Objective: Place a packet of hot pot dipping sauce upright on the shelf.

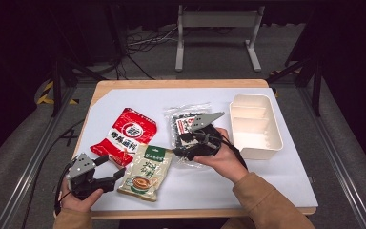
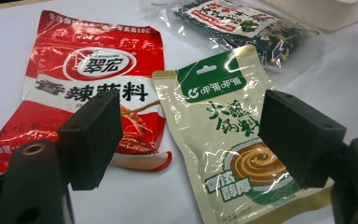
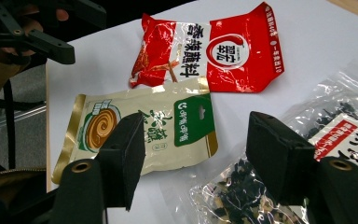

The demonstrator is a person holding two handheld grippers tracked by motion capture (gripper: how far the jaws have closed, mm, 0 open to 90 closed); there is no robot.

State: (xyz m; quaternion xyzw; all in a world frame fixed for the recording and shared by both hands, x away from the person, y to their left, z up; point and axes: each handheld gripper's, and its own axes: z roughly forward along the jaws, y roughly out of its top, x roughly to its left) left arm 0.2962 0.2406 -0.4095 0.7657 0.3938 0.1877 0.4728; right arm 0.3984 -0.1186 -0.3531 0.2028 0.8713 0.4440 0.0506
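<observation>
Three packets, high view: red packet [image 1: 125, 135], cream-and-green packet [image 1: 146, 172] and clear bag of dark dried stuff [image 1: 187, 125] lie flat on the white table [image 1: 286, 176].
Left gripper, high view: left gripper [image 1: 113, 171] at the near-left table edge, jaws apart, tips just beside the cream-and-green packet's left edge, nothing between them.
Right gripper, high view: right gripper [image 1: 178, 153] low over the clear bag's near end, held in the right hand [image 1: 221, 157]; jaw gap hard to read here.
Tray, high view: white divided tray [image 1: 256, 125] just right of the clear bag, well apart from both grippers' tips.
Left gripper view: jaws wide apart, holding nothing; cream-and-green packet [image 2: 223, 130] lies beyond and between them, red packet [image 2: 93, 88] behind the jaw at the left, its lower corner touching the cream one. Clear bag [image 2: 247, 32] farther back, tray rim [image 2: 317, 11] at top right.
Right gripper view: jaws wide apart, holding nothing; clear bag [image 3: 242, 196] under the jaw at the right, cream-and-green packet [image 3: 168, 126] behind the jaw at the left, red packet [image 3: 214, 51] beyond. Left gripper [image 3: 51, 46] at top left, off the packets.
</observation>
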